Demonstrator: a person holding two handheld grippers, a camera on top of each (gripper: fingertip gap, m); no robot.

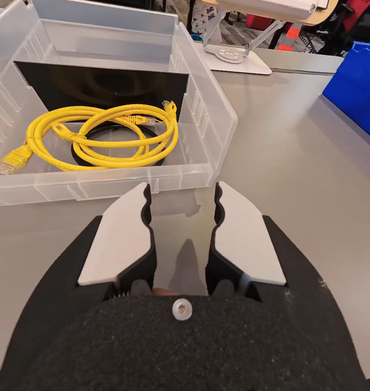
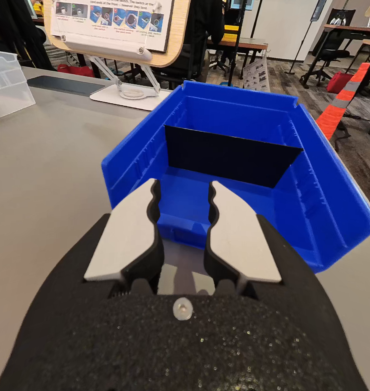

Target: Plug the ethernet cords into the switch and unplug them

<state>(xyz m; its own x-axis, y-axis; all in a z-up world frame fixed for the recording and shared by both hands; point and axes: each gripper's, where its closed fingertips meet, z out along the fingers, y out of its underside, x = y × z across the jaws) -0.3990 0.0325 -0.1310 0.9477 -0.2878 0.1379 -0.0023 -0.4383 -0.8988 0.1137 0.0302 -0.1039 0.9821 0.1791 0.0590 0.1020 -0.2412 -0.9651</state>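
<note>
Yellow ethernet cords (image 1: 103,135) coiled in clear bin (image 1: 107,186), ahead-left of your left gripper (image 1: 183,190) | both your grippers spread, bare | right gripper (image 2: 183,190) over blue bin (image 2: 137,152)

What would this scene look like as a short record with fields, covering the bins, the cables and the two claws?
Surface: grey table
Clear bin: on the left, split by a black divider
Cables: coiled yellow ethernet cords in the clear bin's front compartment, on top of a black cable coil
Blue bin: on the right, with a dark divider; front compartment looks empty
Left claw: open, holding nothing, just short of the clear bin
Right claw: open, holding nothing, at the blue bin's front
Switch: not visible
</note>
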